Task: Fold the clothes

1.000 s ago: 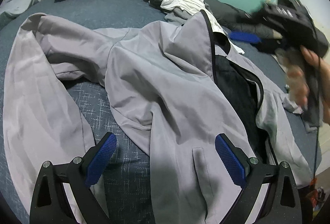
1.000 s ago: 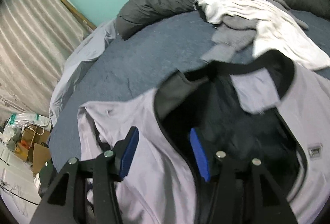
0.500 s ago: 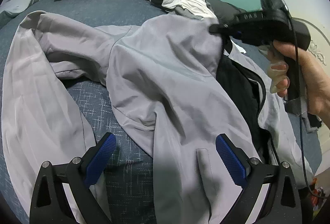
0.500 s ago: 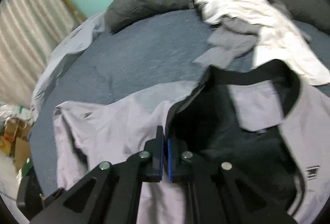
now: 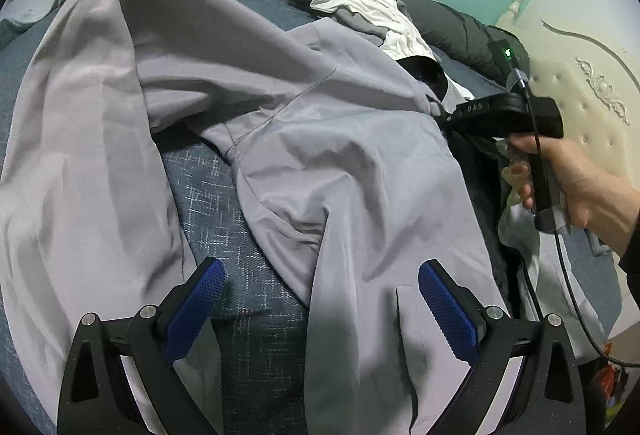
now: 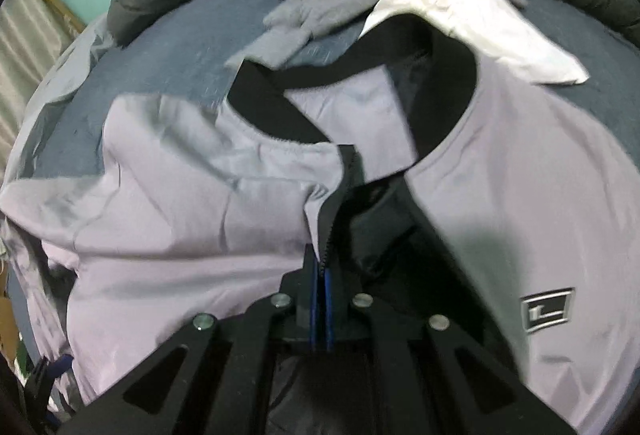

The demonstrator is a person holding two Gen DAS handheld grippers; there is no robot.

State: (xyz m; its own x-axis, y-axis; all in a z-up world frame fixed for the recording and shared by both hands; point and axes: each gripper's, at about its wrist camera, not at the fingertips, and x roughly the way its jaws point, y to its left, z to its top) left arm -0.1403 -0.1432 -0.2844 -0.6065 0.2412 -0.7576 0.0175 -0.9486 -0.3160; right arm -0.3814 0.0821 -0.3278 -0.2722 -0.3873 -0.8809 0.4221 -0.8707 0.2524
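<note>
My right gripper pinches the zipper edge of the pale grey, black-lined jacket, which spreads toward twelve o'clock. My left gripper gapes wide, empty, above its hem.

Both wrist views look close over the jacket — left wrist view also catches the right gripper.

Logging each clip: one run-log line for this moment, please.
stage: fold clothes, early | right gripper: shut on jacket zipper edge | left gripper: open above hem | bed: jacket unfolded
</note>
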